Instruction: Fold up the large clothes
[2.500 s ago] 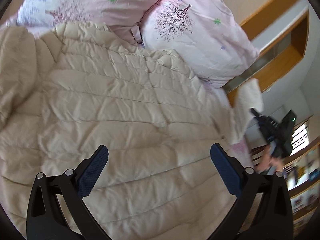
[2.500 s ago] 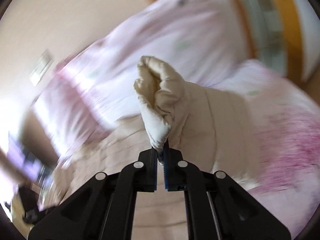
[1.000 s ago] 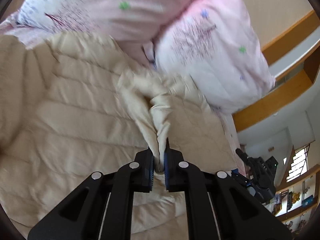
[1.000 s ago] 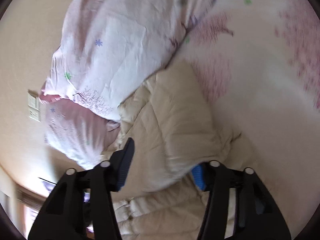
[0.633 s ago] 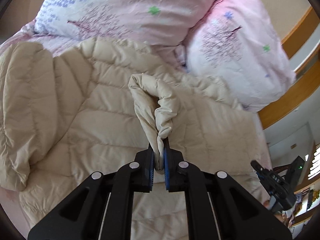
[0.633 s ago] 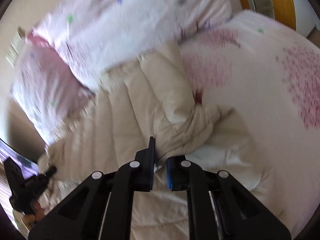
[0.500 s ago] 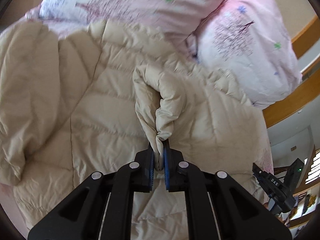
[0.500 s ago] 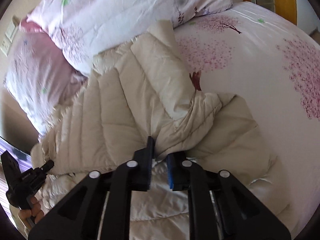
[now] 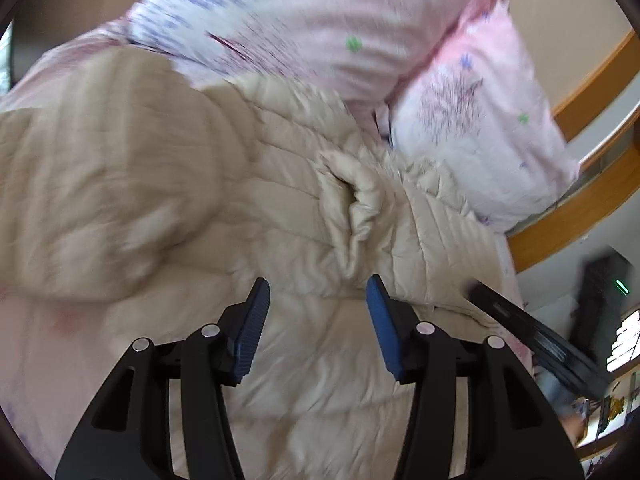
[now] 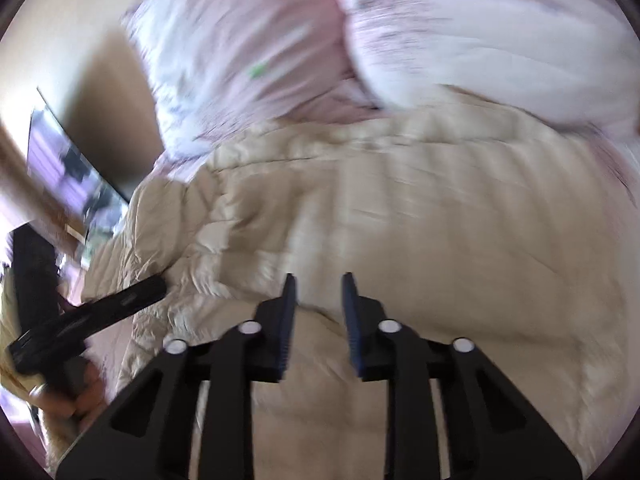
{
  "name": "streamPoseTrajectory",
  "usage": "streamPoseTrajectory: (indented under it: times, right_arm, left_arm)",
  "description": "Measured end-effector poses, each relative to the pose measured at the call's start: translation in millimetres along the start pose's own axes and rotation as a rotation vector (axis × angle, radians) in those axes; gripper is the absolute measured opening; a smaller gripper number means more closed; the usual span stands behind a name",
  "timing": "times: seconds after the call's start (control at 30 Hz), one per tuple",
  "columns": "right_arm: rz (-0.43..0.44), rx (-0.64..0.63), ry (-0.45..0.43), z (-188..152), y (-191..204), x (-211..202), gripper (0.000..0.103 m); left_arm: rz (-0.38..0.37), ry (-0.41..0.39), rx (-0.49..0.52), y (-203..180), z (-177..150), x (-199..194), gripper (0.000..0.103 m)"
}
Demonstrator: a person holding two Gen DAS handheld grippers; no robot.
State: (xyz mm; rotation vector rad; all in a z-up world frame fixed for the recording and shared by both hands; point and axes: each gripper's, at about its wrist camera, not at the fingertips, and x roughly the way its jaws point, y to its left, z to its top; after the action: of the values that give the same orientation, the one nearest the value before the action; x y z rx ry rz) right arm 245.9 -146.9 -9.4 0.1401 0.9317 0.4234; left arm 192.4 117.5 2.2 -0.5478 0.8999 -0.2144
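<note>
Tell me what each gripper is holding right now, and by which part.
Nothing is held. The left gripper is open above the beige puffer jacket, and the right gripper is open too, with no fabric between its fingers.

Two pink floral pillows (image 9: 476, 120) side by side, wooden headboard rail (image 9: 576, 216), beige wall (image 9: 560, 12)
</note>
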Motion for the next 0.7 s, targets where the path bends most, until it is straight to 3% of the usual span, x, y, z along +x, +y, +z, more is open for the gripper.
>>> streamPoseTrajectory:
  times: [0.17,0.3,0.37,0.43,0.47,0.5,0.7]
  right_arm:
    - [-0.026,-0.1,0.053,15,46,58,0.018]
    - [-0.146,-0.191,0.133,8,71,104,0.018]
    - [-0.161,-0.216,0.118,8,76,103,0.019]
    - [-0.108,-0.169,0.13,10,73,92,0.031]
    - [-0.072,-0.134,0.13,11,70,84,0.053]
    - [-0.034,-0.102,0.123,11,67,74,0.066]
    - [0.047,-0.081,0.095,7,61,35,0.067]
  left_arm:
    - [0.057,-0.116,-0.101,58,-5,-61,0.051]
    - [0.14,-0.198,-0.218,113,-10,-101,0.052]
    - [0.175,-0.214,-0.297,141,-13,-113,0.052]
    - [0.188,-0.224,-0.357,161,-17,-119,0.052]
    - [0.191,-0.234,-0.396,173,-18,-122,0.052]
    - [0.189,-0.241,-0.424,181,-18,-125,0.052]
    - [0.123,-0.282,-0.632,221,-14,-122,0.052]
